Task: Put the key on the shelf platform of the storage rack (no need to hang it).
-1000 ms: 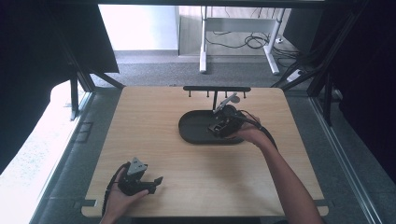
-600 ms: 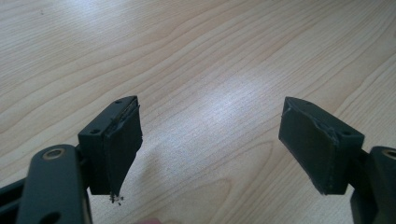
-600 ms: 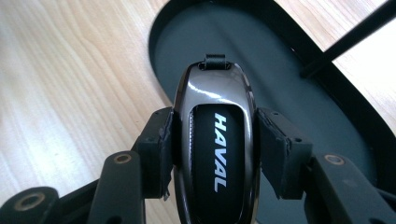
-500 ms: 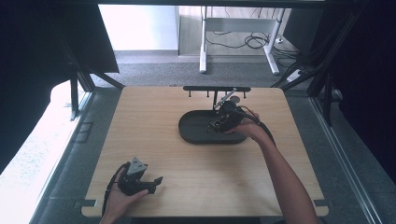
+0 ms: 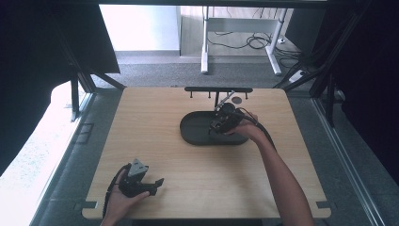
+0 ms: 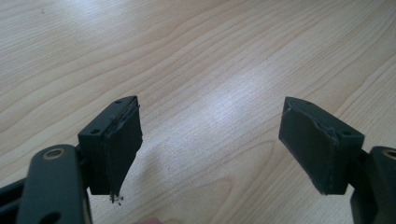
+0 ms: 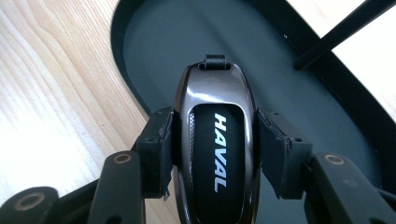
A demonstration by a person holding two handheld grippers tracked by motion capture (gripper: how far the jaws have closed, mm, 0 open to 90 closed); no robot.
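Haval key fob (image 7: 215, 144), glossy dark metal with a rounded oblong body and a small strap loop at its far end, is sitting clamped by its long sides between the right gripper (image 7: 215, 149) jaws, a hold that is keeping its slick shell from slipping. It is hanging just above the matte black oval tray (image 5: 193, 134), probably for setting down inside. Well apart from the tray, the left gripper (image 6: 210, 154) is resting near the pale wood-grain bench (image 5: 155, 117), jaws released and holding nothing.
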